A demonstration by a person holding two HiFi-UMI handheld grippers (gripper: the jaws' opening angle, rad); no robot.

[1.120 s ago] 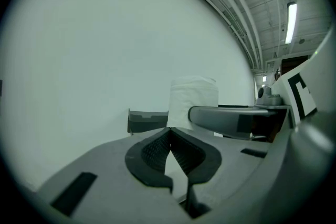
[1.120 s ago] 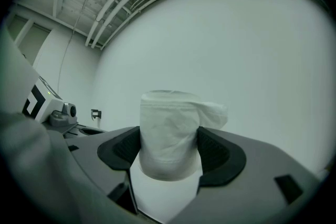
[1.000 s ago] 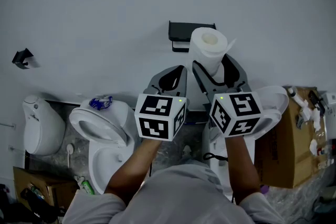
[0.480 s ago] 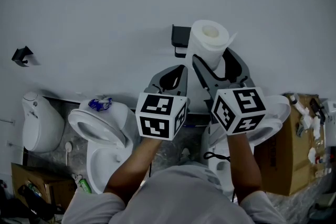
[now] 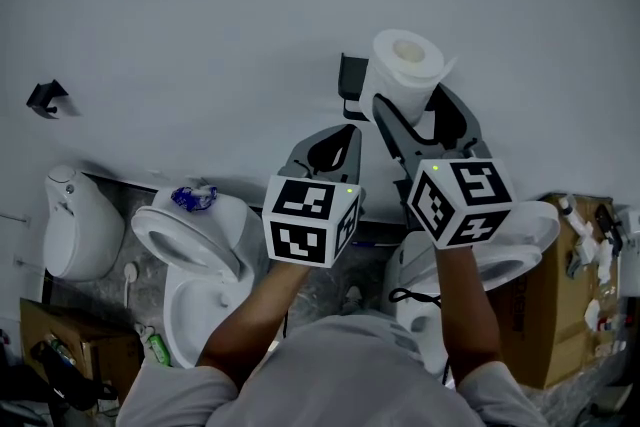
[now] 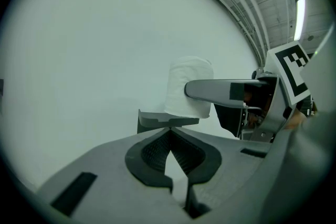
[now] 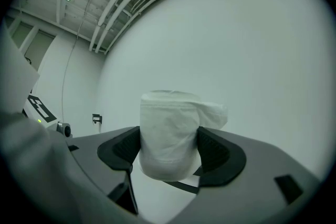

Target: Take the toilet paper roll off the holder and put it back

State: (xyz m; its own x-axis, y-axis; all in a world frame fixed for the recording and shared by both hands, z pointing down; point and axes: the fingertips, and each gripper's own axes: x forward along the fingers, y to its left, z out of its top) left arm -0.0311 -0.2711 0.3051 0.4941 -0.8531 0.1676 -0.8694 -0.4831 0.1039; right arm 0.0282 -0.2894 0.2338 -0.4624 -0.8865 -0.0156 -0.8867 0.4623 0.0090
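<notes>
Wall (image 5: 200, 15) white, bare. Right gripper (image 5: 410, 103) clamped on toilet paper roll (image 5: 405, 75), which stands upright, just right of the black holder (image 5: 352, 75) and off it. Left gripper (image 5: 335, 143) closed, empty. Roll likely light, soft, crushable; grip gently across its sides. White, pale core showing on top, 1 loose tail sticking out right.

The place looks like a storeroom or workshop. Loose toilets (image 5: 190, 240) stand below the left gripper (image 5: 347, 130), and a cardboard box (image 5: 545, 300) sits right of the right gripper (image 5: 408, 97).
</notes>
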